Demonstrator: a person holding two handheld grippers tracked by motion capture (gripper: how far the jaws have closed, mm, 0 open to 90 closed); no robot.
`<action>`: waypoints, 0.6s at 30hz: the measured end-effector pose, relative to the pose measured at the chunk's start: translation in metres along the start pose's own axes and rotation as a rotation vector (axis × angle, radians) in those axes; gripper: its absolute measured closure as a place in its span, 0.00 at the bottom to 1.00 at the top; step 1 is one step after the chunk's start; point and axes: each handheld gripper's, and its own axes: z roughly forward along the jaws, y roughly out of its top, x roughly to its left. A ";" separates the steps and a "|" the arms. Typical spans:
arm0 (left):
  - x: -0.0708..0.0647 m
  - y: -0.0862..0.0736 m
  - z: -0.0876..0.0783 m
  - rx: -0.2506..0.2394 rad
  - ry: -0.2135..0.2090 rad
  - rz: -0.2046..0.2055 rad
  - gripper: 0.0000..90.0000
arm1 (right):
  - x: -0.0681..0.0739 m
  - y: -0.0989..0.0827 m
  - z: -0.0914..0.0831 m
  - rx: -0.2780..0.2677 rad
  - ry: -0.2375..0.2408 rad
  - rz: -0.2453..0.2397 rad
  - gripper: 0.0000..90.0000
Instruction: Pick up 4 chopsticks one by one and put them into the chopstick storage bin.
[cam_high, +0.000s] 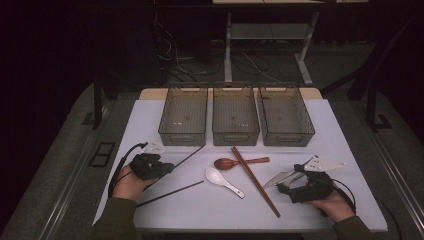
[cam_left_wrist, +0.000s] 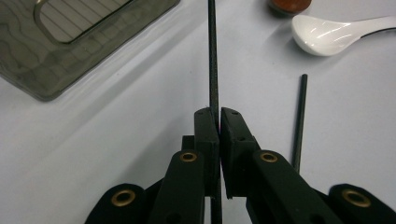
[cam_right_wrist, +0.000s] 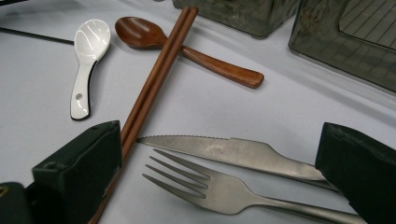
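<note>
Left gripper is clamping one black chopstick; lift it level toward the bin at eleven o'clock. Right gripper is standing open.

Our olive-green sleeves end at black grippers: left gripper with brass-ringed screws, right gripper blocky, cables trailing.

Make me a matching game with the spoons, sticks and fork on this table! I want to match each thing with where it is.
Things:
1. black chopstick
2. brown chopsticks
3. white spoon
4. fork

Places:
A. lying across the brown spoon
B. between the right gripper's open jaws, beside the knife
C. clamped in the left gripper
D. alone on the table, left of the brown chopsticks

Pairs: 1-C, 2-A, 3-D, 4-B
</note>
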 end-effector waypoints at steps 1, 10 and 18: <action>0.000 0.001 0.000 -0.004 -0.002 -0.001 0.95 | 0.000 0.000 0.000 -0.003 0.001 -0.001 0.01; -0.002 0.008 -0.009 -0.057 -0.022 -0.002 0.95 | -0.003 -0.001 0.001 -0.018 0.002 -0.007 0.01; -0.003 0.016 -0.012 -0.082 -0.031 0.010 0.95 | -0.001 -0.001 0.002 -0.015 0.003 -0.016 0.01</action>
